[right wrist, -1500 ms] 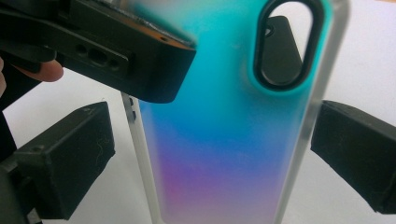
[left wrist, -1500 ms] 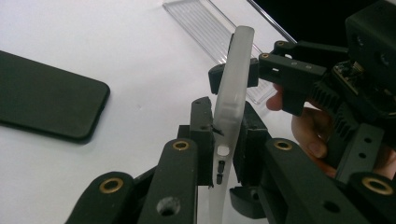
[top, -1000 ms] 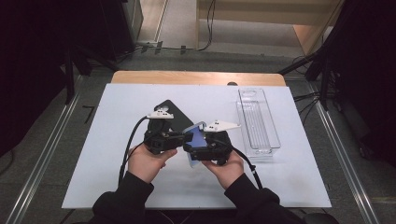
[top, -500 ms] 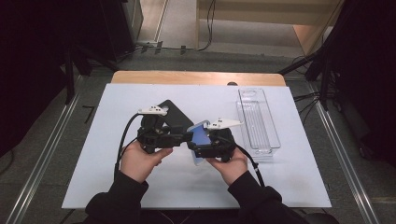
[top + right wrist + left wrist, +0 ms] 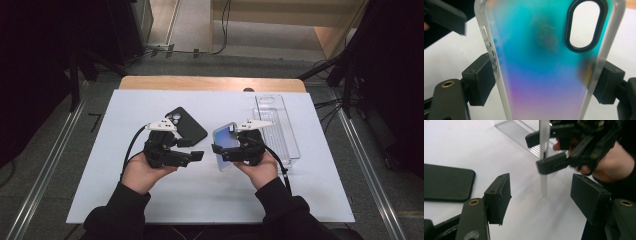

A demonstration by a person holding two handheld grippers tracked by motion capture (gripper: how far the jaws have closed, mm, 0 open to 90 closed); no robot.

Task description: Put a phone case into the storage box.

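High view: right gripper [image 5: 223, 151] clamps upright phone case [image 5: 225, 145].

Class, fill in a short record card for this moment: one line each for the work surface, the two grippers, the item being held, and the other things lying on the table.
surface: white table
right gripper: shut on the phone case, jaws across its two long edges
phone case: translucent, blue to purple, oval camera opening, held on edge
left gripper: open, nothing between its jaws, which have just been opening
black phone: flat on the table beyond the left gripper
clear tray: flat at the table's right side
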